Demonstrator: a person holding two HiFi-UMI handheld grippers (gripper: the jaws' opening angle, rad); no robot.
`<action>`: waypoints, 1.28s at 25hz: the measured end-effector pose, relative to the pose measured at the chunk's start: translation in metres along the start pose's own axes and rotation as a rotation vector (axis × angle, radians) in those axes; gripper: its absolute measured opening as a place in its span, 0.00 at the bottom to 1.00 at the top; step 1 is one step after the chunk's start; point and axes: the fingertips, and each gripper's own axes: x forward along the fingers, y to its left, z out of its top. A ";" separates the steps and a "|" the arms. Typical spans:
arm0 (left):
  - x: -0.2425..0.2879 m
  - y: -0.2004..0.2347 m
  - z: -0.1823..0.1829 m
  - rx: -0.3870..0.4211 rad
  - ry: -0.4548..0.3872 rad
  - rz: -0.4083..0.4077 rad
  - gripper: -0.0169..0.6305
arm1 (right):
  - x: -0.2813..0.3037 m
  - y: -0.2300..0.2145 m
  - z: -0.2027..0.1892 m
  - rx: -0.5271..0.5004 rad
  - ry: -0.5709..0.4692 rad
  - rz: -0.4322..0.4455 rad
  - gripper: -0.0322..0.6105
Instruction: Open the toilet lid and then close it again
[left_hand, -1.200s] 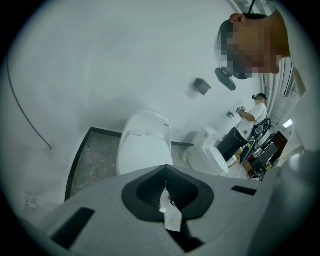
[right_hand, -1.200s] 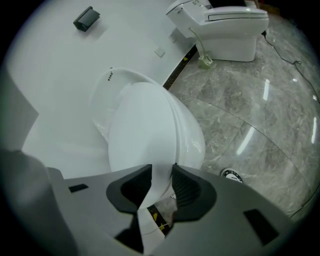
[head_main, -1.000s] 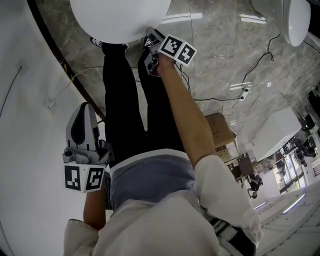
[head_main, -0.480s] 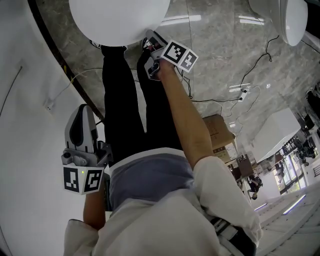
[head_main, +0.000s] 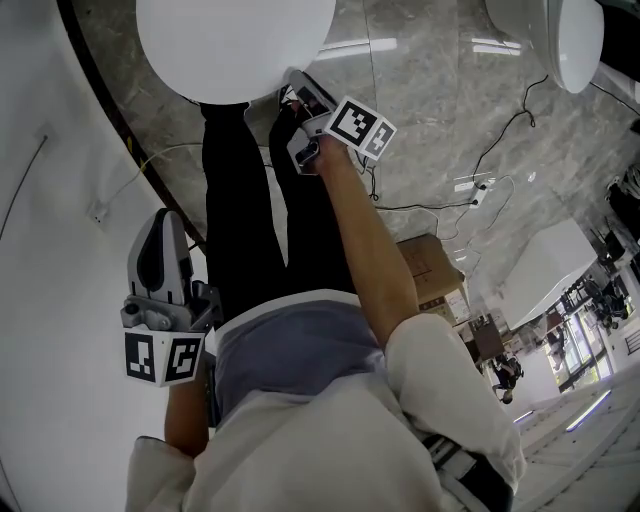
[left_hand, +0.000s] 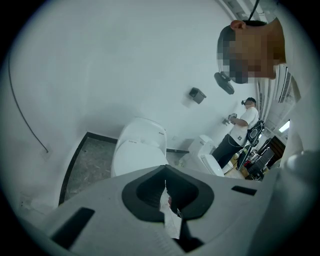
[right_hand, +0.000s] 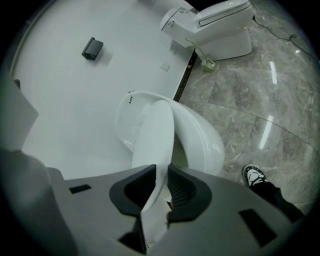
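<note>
One toilet lid (right_hand: 152, 145) stands half-raised at the centre of the right gripper view, tilted off the bowl (right_hand: 202, 142) — its near edge pinched between the right gripper's (right_hand: 161, 172) narrow jaws, which have just been closing. The left gripper (left_hand: 165, 175) — jaws together, empty — faces a white wall (left_hand: 125, 60). A shoe (right_hand: 255, 176) rests on the marble floor (right_hand: 260, 90), lower right.

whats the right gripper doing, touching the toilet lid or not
Touching. In the right gripper view, the right gripper, its jaws having just been closing, clamps the raised edge of the toilet lid.
</note>
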 end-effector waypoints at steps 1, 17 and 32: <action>-0.001 -0.001 0.002 0.001 -0.004 -0.001 0.04 | -0.002 0.004 0.001 0.005 -0.004 0.011 0.15; -0.013 -0.021 0.040 0.029 -0.089 -0.007 0.04 | -0.023 0.053 0.022 0.054 -0.020 0.096 0.14; -0.043 -0.038 0.084 0.076 -0.207 -0.008 0.04 | -0.043 0.120 0.044 0.118 -0.032 0.195 0.13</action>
